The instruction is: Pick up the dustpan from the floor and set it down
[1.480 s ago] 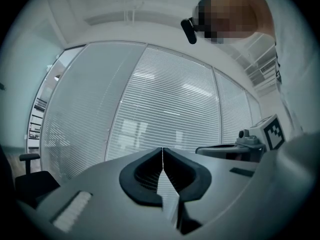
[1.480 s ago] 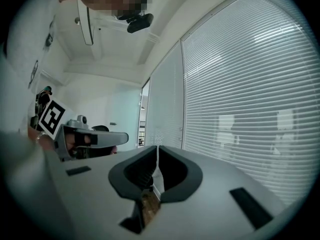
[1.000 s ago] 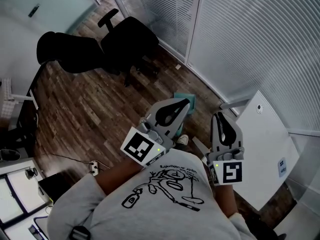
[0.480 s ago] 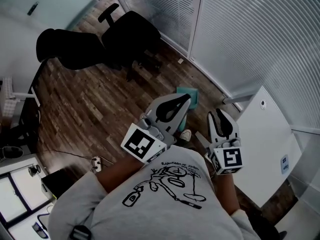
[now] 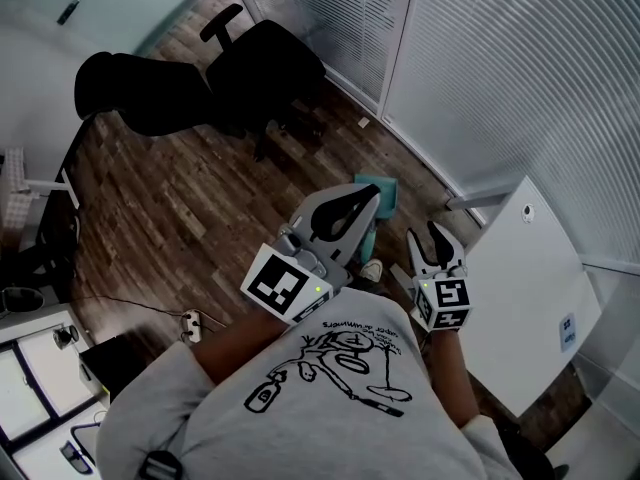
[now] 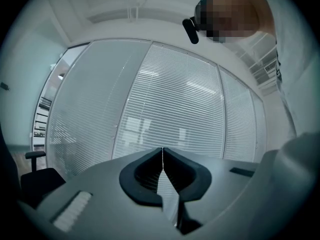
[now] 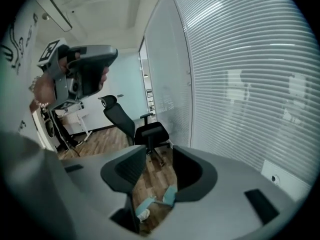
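The teal dustpan lies on the wooden floor near the glass wall, partly hidden behind my left gripper. In the right gripper view the dustpan shows far below, between the jaws, with its handle toward a shoe. My right gripper hangs above it, tilted downward. Its jaws have just been opening and nothing is between the pads. My left gripper is shut on nothing and points level at the blinds.
Two black office chairs stand on the floor at the back. A white cabinet is at the right, against the blind-covered glass wall. A power strip with a cable lies at the left.
My right gripper has sunk toward the floor and its jaws have opened from shut. The left gripper has stayed where it was.
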{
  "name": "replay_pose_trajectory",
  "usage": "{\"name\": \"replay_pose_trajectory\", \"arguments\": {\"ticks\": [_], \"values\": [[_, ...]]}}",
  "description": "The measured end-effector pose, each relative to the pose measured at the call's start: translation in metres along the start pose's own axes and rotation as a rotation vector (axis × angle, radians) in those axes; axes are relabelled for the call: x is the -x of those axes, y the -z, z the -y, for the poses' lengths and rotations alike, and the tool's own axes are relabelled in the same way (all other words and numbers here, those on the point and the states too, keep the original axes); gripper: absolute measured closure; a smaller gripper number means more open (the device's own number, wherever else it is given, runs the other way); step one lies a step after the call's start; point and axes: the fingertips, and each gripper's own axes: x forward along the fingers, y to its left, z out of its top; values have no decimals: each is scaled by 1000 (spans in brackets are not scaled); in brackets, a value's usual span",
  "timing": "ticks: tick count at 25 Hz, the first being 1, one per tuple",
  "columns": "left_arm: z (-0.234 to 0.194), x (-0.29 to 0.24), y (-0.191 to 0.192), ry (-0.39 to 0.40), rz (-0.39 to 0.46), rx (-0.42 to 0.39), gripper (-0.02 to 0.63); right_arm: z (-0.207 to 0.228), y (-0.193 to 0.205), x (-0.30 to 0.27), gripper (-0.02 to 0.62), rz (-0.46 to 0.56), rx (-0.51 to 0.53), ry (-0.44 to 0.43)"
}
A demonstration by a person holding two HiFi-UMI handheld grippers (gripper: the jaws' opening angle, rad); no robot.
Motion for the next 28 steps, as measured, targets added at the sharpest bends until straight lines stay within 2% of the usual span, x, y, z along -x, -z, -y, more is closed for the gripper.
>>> {"name": "replay_pose_trajectory", "arguments": {"ticks": [12,28], "values": [[-17,12,2,-20,-14,8,604,-15,95,-51,446,-220,-40,-79],[-28,23,7,-44,-16,21,604,-21,193,-98,422,-411,-236,-149]]}}
